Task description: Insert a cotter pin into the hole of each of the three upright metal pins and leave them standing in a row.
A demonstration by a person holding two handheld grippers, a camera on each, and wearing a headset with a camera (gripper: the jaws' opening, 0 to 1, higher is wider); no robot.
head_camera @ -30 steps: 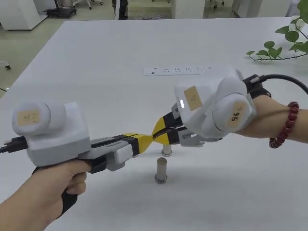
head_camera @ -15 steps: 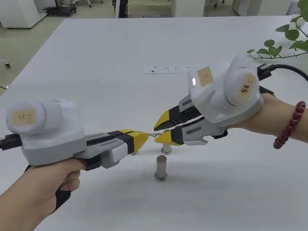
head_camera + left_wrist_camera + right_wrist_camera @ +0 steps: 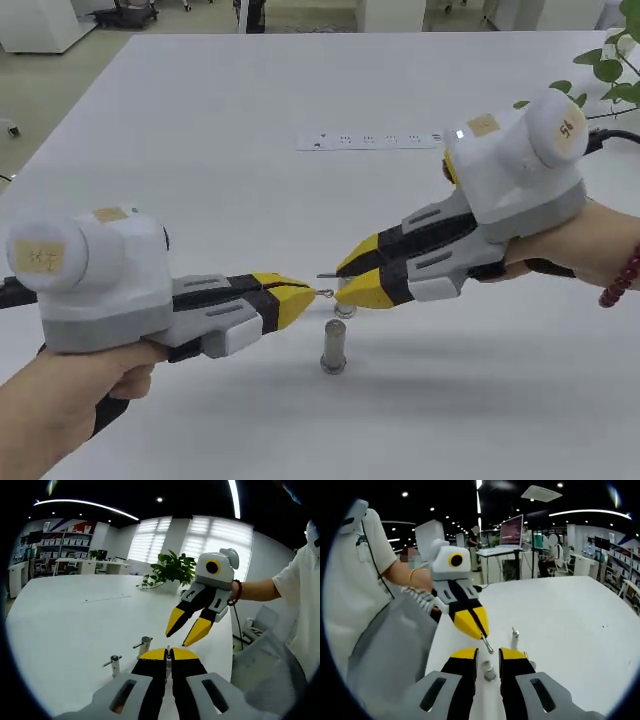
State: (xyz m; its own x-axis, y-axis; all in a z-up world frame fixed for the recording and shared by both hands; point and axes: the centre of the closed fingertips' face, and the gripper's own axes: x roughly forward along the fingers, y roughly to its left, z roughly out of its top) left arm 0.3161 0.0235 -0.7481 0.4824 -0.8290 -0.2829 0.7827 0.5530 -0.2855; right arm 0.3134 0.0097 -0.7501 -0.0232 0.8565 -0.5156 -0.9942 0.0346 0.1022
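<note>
Left hand-held gripper [image 3: 308, 294]: clamped on thin silver cotter pin [image 3: 486, 642]. Right hand-held gripper [image 3: 340, 283]: jaws parted, empty. Risk: cotter pin slips or tilts in the grasp, missing the hole in the grey cylindrical upright metal pin [image 3: 333, 345].

White tabletop [image 3: 200, 150], mostly bare. One upright metal pin [image 3: 334, 347] stands near the front, a second pin [image 3: 345, 311] just behind it, and a white power strip [image 3: 370, 141] lies well back toward the far edge.
</note>
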